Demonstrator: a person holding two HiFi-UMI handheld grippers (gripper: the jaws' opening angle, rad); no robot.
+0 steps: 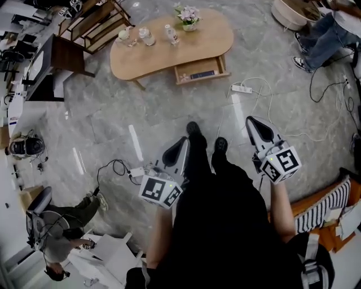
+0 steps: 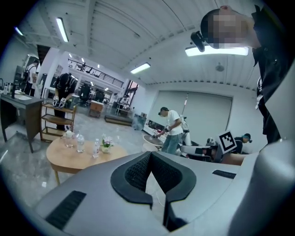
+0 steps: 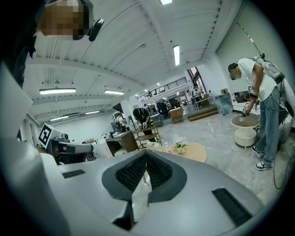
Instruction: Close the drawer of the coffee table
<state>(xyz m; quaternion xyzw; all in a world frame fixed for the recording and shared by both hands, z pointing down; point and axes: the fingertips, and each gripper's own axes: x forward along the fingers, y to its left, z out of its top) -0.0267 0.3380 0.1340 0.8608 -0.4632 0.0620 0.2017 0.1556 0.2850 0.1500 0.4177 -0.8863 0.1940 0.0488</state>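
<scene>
1. Left gripper (image 1: 181,144): the jaws are closed tip to tip and there is nothing between them, as confirmed in the left gripper view (image 2: 150,155). It is held low at the person's left side and points forward over the floor.
2. Right gripper (image 1: 252,123): the jaws are likewise pressed together and empty, as seen in the right gripper view (image 3: 145,152). It is carried a little further forward than the left gripper.
3. Floor ahead: a white power strip (image 1: 241,88) with its trailing cable lies between the right gripper and the table, near the drawer's right front corner.
4. Drawer (image 1: 201,70): it stands pulled out of the near side of the table (image 1: 208,39), toward the person.
   - A dark flat item lies inside; I cannot tell what it is.
   - The front panel runs across the view from left to right, with its right end slightly farther away.
5. Key relation (judgement):
   - The drawer lies ahead of both grippers and well apart from them, roughly between their two lines of pointing.
   - Neither gripper is clearly nearer to it.
   - The right gripper view shows the table (image 3: 196,152) just right of its jaw tips, while the left gripper view shows the table (image 2: 69,159) off to the left. The right gripper therefore looks better aimed.
   - The drawer closes with a push square on the front panel, away from the person. The person must first walk closer and step past the power strip.
6. Table top, farthest away: a flower pot (image 1: 189,17) and a few bottles stand there, clear of the drawer.
</scene>
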